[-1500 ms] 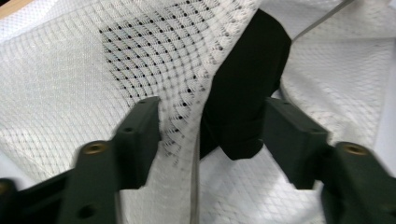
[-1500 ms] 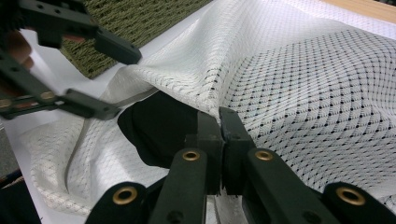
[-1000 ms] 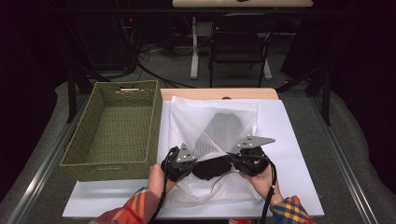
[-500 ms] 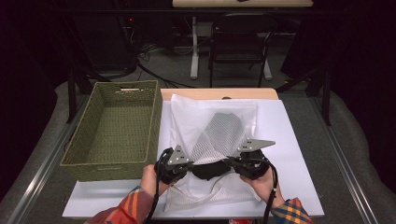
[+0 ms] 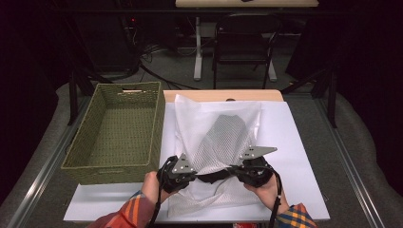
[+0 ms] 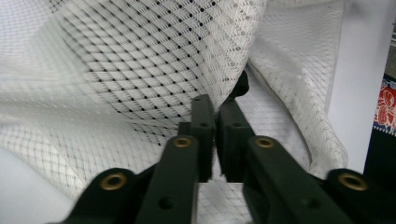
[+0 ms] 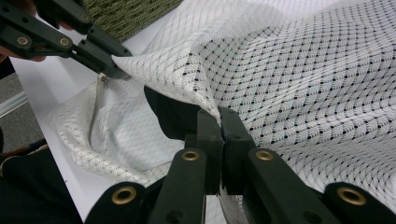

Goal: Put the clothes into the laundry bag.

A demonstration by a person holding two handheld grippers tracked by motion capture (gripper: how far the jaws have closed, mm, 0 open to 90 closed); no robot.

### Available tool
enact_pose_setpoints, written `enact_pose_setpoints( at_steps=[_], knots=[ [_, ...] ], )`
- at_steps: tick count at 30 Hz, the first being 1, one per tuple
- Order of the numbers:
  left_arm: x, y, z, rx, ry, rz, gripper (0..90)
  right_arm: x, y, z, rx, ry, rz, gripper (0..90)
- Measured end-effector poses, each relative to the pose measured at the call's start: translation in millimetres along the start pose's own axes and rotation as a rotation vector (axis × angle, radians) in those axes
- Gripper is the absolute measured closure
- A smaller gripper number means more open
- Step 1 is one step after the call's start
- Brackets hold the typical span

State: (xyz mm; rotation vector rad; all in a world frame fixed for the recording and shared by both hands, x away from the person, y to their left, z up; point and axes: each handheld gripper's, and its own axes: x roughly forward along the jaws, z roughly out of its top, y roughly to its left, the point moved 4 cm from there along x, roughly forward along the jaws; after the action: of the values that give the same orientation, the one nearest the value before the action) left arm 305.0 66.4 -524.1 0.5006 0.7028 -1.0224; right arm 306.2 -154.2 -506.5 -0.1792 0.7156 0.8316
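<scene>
My left tongs (image 6: 215, 105) have just been opening, mesh bag (image 5: 223, 142) still pinched; right tongs (image 7: 219, 116) clench its edge.

No readable text, label, brand, number or sign is showing in any of the views. At the right edge of the left gripper view a red patterned patch (image 6: 385, 105) is showing on a dark surface, but its marks are not forming legible letters.
</scene>
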Motion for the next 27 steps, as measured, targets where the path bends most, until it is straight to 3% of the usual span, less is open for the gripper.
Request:
enact_pose_setpoints(
  at_steps=[3, 8, 27],
  knots=[
    [3.5, -2.1, 0.9, -0.007, -0.009, -0.008, 77.0, -1.0, -0.3, -1.1, -0.002, 0.001, 0.002, 88.7],
    [11.0, -4.7, -2.2, -0.007, 0.016, -0.025, 89.3, -2.1, 0.4, -3.4, -0.009, 0.003, 0.009, 88.7],
    [19.6, -11.2, -13.1, 0.005, 0.085, -0.075, 90.0, 9.8, 2.4, -23.1, -0.012, 0.086, 0.022, 88.7]
  ],
)
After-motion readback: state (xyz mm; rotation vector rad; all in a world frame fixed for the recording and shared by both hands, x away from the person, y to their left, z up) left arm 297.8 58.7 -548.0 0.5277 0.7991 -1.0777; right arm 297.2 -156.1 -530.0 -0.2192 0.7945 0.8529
